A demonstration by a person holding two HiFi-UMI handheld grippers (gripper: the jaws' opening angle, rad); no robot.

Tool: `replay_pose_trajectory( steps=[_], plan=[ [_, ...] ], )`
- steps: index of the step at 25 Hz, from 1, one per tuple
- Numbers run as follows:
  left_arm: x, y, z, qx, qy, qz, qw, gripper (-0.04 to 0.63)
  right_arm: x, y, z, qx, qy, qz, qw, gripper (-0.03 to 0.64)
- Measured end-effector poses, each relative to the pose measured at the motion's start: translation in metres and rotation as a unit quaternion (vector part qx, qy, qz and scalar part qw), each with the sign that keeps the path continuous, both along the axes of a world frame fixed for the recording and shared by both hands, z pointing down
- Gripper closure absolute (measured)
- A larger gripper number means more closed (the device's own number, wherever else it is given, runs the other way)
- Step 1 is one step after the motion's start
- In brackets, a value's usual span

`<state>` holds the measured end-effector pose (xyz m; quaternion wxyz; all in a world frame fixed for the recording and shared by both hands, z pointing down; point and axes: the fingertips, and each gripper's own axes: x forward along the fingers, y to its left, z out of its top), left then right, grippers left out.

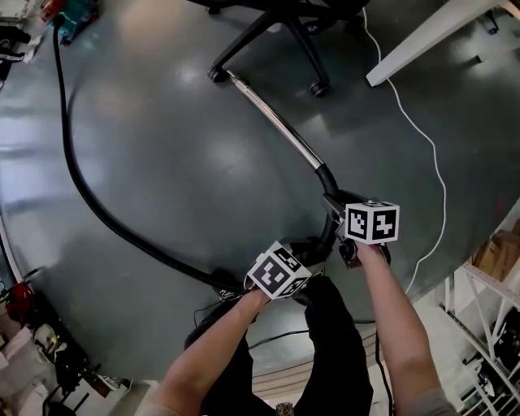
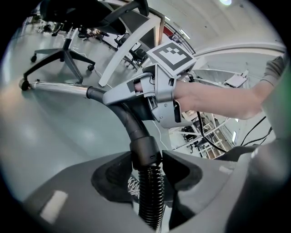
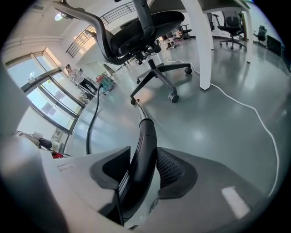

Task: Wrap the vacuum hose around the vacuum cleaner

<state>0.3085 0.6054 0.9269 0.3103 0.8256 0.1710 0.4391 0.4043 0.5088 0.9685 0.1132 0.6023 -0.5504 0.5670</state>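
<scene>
- My left gripper (image 2: 148, 157) is clamped on the hose (image 2: 150, 195) at its cuff; my right gripper (image 3: 142, 166) grips the black handle (image 3: 144, 145)
- The hose arcs over the glossy grey floor (image 1: 162, 162) from 6 to 11 o'clock
- A chair (image 1: 276, 24) stands at 12 and a white cable (image 1: 431, 154) trails at 3

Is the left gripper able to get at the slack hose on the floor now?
Probably not yet: the left gripper is shut on the hose cuff next to the handle. Nothing covers the slack hose, so it looks reachable once released.
</scene>
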Motion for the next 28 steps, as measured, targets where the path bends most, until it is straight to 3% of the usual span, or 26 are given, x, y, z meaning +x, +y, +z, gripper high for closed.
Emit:
replay_pose_trajectory(
  steps=[5, 11, 20, 25, 28],
  plan=[
    [-0.01, -0.017, -0.031, -0.007, -0.002, -0.008, 0.9999, 0.39, -0.006, -0.011, -0.02, -0.01, -0.034, 0.001, 0.999, 0.403],
    [-0.013, -0.04, -0.073, -0.02, 0.008, -0.035, 0.9992, 0.394, -0.009, -0.032, -0.056, 0.012, -0.092, 0.022, 0.995, 0.399],
    [-0.024, -0.064, -0.125, -0.029, 0.009, -0.05, 0.9983, 0.4, -0.03, -0.056, -0.087, -0.008, -0.119, 0.007, 0.993, 0.351],
    [-0.037, -0.073, -0.137, -0.022, 0.005, -0.048, 0.9986, 0.403, -0.055, -0.077, -0.087, -0.013, -0.165, 0.001, 0.986, 0.365],
    [-0.051, -0.079, -0.138, -0.003, 0.0, -0.037, 0.9993, 0.408, -0.078, -0.086, -0.089, -0.013, -0.223, -0.013, 0.975, 0.384]
  ],
)
